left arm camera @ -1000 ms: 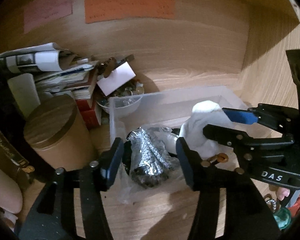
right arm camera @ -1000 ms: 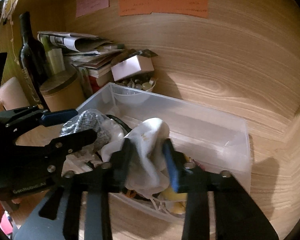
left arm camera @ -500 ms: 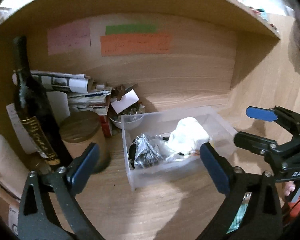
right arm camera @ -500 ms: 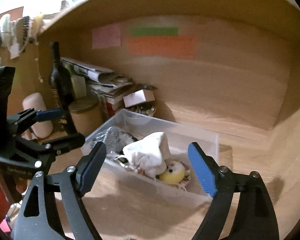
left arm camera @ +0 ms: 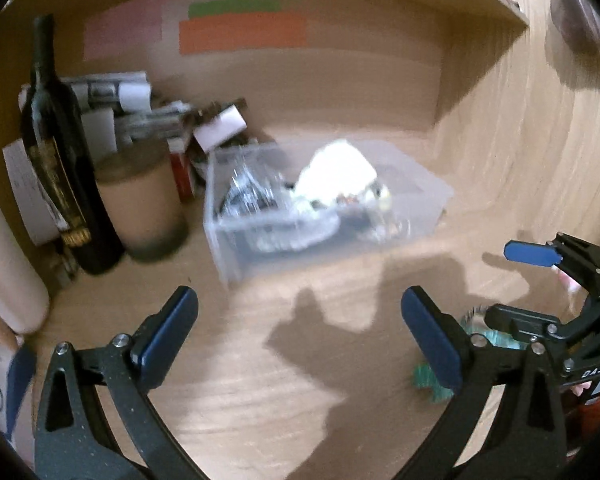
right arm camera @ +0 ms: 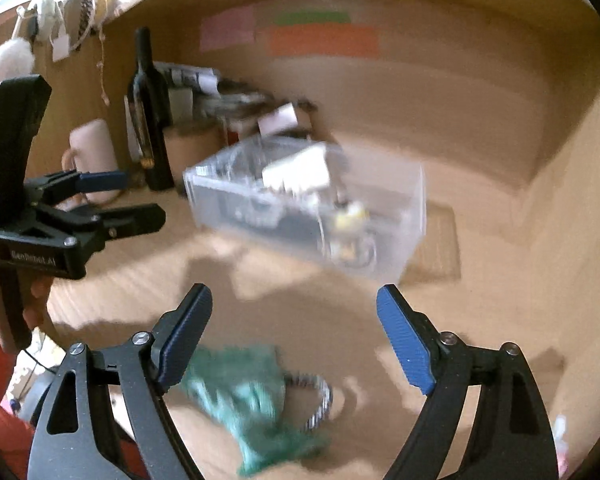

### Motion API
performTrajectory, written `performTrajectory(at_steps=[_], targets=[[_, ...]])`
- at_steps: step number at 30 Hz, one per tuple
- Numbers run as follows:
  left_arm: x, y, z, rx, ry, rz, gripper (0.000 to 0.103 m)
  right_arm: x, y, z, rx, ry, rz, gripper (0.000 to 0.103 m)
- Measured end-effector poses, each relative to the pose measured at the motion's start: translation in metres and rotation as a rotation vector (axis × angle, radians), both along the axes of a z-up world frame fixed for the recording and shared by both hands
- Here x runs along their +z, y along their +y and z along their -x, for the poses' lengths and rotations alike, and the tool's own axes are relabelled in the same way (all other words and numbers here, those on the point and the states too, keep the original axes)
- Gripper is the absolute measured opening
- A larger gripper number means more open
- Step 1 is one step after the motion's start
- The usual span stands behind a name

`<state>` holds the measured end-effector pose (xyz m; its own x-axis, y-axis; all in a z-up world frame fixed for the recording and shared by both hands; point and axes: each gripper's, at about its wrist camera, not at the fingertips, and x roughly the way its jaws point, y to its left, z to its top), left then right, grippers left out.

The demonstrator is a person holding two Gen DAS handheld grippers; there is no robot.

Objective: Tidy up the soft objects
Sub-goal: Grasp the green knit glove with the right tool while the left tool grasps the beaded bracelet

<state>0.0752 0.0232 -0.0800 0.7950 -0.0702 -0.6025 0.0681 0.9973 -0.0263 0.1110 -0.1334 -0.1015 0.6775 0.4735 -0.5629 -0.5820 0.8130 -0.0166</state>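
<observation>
A clear plastic bin [left arm camera: 420, 216] stands on the wooden desk, blurred by motion. In it lie a white cloth [left arm camera: 340, 168], a silvery bagged bundle [left arm camera: 252, 192] and something yellow [right arm camera: 352, 212]. My left gripper [left arm camera: 298, 304] is open and empty, well back from the bin. The right gripper [right arm camera: 294, 296] is open too, with nothing between its pads. A green cloth [right arm camera: 252, 396] lies on the desk just below its left finger, beside a metal band [right arm camera: 320, 400]. Each gripper shows in the other's view: the right [left arm camera: 512, 284], the left [right arm camera: 140, 198].
A dark wine bottle [left arm camera: 56, 152], a round lidded canister [left arm camera: 144, 200] and stacked papers [left arm camera: 120, 92] crowd the back left beside the bin. A pale pink cylinder [left arm camera: 4, 264] stands at far left. The shelf's side wall [left arm camera: 520, 140] rises on the right.
The left gripper let go of the silvery bundle and the right let go of the white cloth, both inside the bin. Both opened wide and drew back from the bin.
</observation>
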Motion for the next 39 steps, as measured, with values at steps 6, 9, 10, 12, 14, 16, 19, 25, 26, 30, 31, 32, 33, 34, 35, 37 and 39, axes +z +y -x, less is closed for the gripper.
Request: performTrajectory(at_steps=[6,9,10,12,14,16,19,25,26,30,31,32,33,34,35,37,39], targets=[[-0.026,-0.009,0.007,-0.001,0.063,-0.019,0.103,-0.029,-0.007,0.014,0.024,0.114,-0.008,0.079],[-0.033,-0.011,0.009,-0.004,0.08,-0.008,0.103,-0.036,-0.001,0.018,0.064,0.148,-0.006,0.064],[-0.035,-0.012,0.01,-0.006,0.087,-0.006,0.103,-0.038,0.001,0.02,0.071,0.151,-0.001,0.057],[-0.037,-0.015,0.01,-0.011,0.091,-0.012,0.103,-0.044,0.01,0.02,0.083,0.16,0.024,0.045],[-0.038,-0.018,0.01,-0.013,0.09,-0.022,0.103,-0.048,0.014,0.02,0.095,0.173,0.025,0.033],[-0.036,-0.02,0.009,-0.021,0.088,-0.018,0.103,-0.047,0.015,0.019,0.09,0.162,0.017,0.022],[-0.034,-0.027,0.007,-0.043,0.088,-0.009,0.103,-0.04,0.008,0.02,0.087,0.153,-0.032,0.015],[-0.035,-0.051,0.0,-0.116,0.109,-0.013,0.103,-0.01,-0.035,0.024,-0.064,0.06,-0.16,0.015],[-0.036,-0.055,-0.001,-0.125,0.114,-0.009,0.103,-0.007,-0.042,0.025,-0.089,0.049,-0.174,0.015],[-0.042,-0.075,-0.008,-0.17,0.153,0.005,0.095,0.003,-0.074,0.028,-0.192,0.013,-0.214,0.015],[-0.045,-0.081,-0.009,-0.187,0.168,0.003,0.086,0.003,-0.082,0.028,-0.217,0.008,-0.218,0.015],[-0.048,-0.086,-0.011,-0.207,0.187,0.0,0.079,0.003,-0.085,0.028,-0.228,0.008,-0.222,0.015],[-0.05,-0.09,-0.012,-0.216,0.197,-0.001,0.078,0.003,-0.089,0.028,-0.238,0.01,-0.228,0.015],[-0.053,-0.094,-0.013,-0.228,0.208,-0.003,0.075,0.001,-0.094,0.028,-0.25,0.013,-0.234,0.015],[-0.055,-0.098,-0.014,-0.236,0.215,-0.011,0.07,0.002,-0.095,0.026,-0.253,0.016,-0.237,0.015],[-0.058,-0.103,-0.015,-0.246,0.222,-0.027,0.06,0.0,-0.099,0.026,-0.257,0.023,-0.245,0.015],[-0.061,-0.108,-0.016,-0.249,0.228,-0.037,0.05,-0.001,-0.101,0.025,-0.254,0.03,-0.253,0.015]])
